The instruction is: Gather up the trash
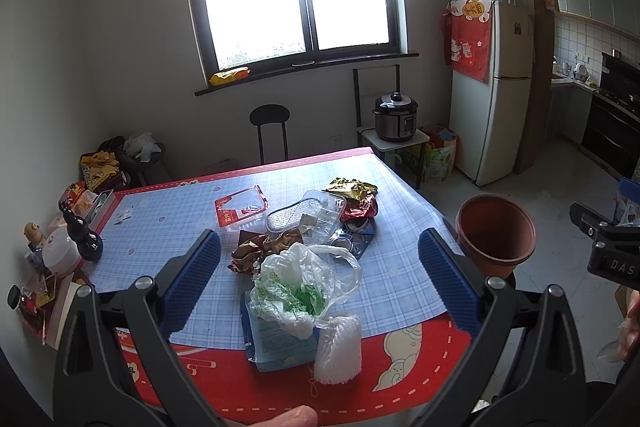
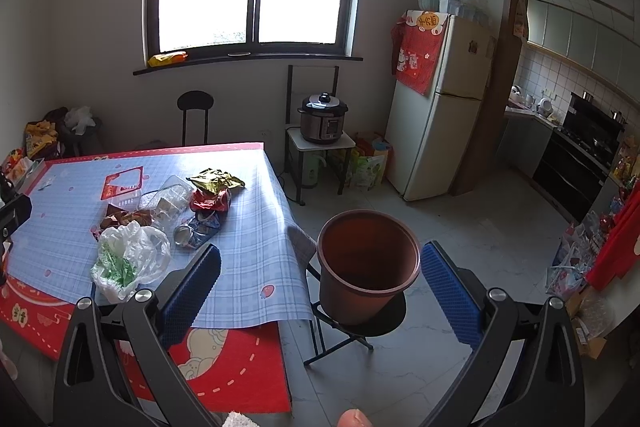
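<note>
Trash lies in a heap on the table (image 1: 160, 235): a crumpled white plastic bag (image 1: 304, 283) (image 2: 128, 259), a white foam net (image 1: 338, 351), a blue packet (image 1: 276, 343), brown wrappers (image 1: 260, 251), a clear plastic tray (image 1: 316, 215), a gold wrapper (image 1: 352, 187) (image 2: 216, 181) and a crushed can (image 2: 186, 235). A brown bucket (image 2: 366, 259) (image 1: 496, 231) stands on a black stool (image 2: 360, 323) beside the table. My left gripper (image 1: 320, 267) hangs open above the bag. My right gripper (image 2: 320, 275) hangs open before the bucket. Neither holds anything.
Bottles, jars and snack packs (image 1: 72, 223) crowd the table's left edge. A black chair (image 1: 270, 131) stands behind the table under the window. A rice cooker (image 2: 324, 119) sits on a small stand next to a white fridge (image 2: 440, 99). Bags (image 2: 576, 267) line the floor at right.
</note>
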